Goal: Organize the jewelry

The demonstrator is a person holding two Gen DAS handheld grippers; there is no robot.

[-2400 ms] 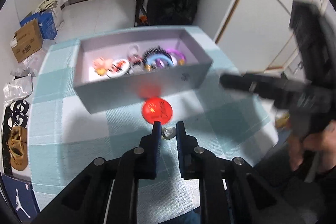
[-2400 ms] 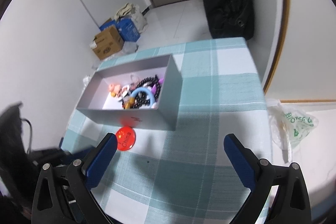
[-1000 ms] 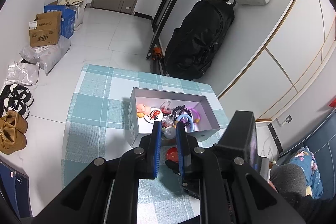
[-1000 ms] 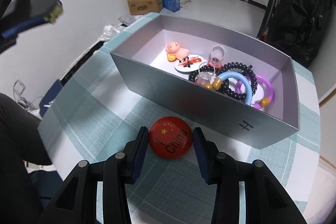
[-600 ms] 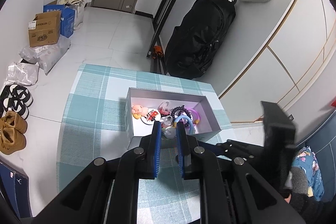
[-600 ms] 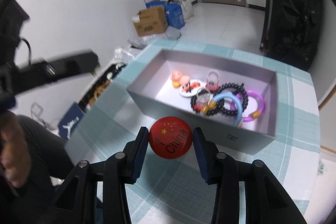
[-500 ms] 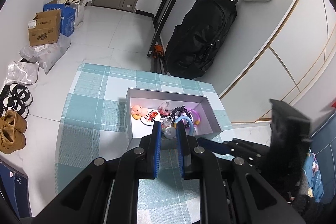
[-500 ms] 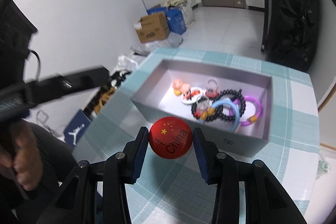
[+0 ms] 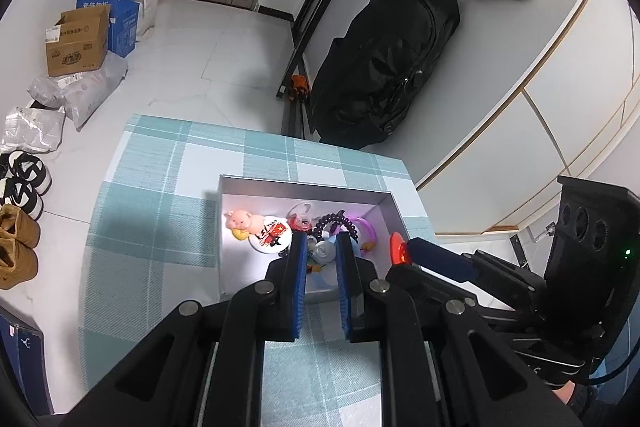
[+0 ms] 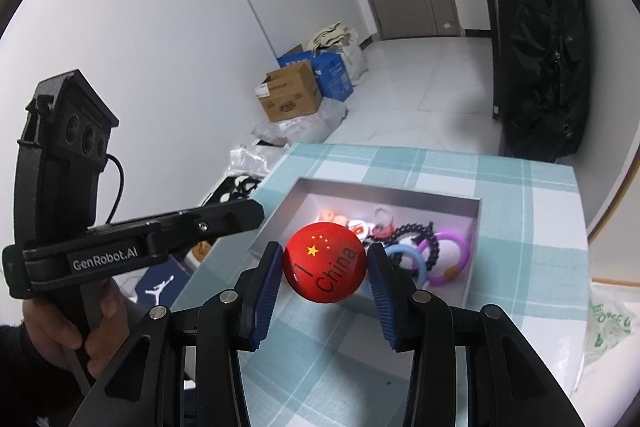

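Observation:
My right gripper (image 10: 325, 269) is shut on a round red badge (image 10: 325, 263) with a yellow star and "China" on it, held high above the near side of the grey box (image 10: 474, 243). In the left wrist view the badge (image 9: 398, 248) shows edge-on at the box's right end. My left gripper (image 9: 321, 253) is shut on a small clear ring-like trinket (image 9: 322, 250), held above the grey box (image 9: 304, 185). The box holds a pink pig (image 9: 239, 221), a white badge (image 9: 272, 237), black beads (image 10: 412, 229) and purple (image 10: 446, 257) and blue (image 10: 404, 257) bracelets.
The box stands on a teal checked tablecloth (image 9: 160, 211). Cardboard boxes (image 9: 78, 41), bags and shoes (image 9: 16, 227) lie on the floor to the left. A black bag (image 9: 384, 67) leans on the far wall. A green-printed plastic bag (image 10: 608, 323) lies off the table's right.
Both grippers have risen further above the table. The right gripper took the red badge off the cloth and lifted it; the left one still holds its trinket.

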